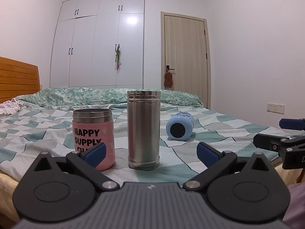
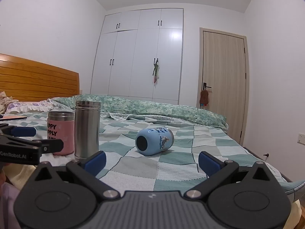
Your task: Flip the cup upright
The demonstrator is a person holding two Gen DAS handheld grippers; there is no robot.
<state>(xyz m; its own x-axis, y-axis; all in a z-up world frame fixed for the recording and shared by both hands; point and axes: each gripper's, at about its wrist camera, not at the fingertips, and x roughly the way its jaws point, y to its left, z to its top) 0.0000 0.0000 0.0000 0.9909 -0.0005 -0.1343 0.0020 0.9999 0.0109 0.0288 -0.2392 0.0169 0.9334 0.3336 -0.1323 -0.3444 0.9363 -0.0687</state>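
Observation:
A light blue cup lies on its side on the checked bedspread, its dark round base facing me. It also shows in the left wrist view, right of the steel cup. A tall steel cup and a pink cup marked "HAPPY SUPPLY" stand upright. My right gripper is open and empty, short of the blue cup. My left gripper is open and empty, in front of the steel cup. Each gripper shows at the edge of the other's view.
The bed has a wooden headboard at the left and a rolled green quilt at the back. A white wardrobe and a closed door stand behind.

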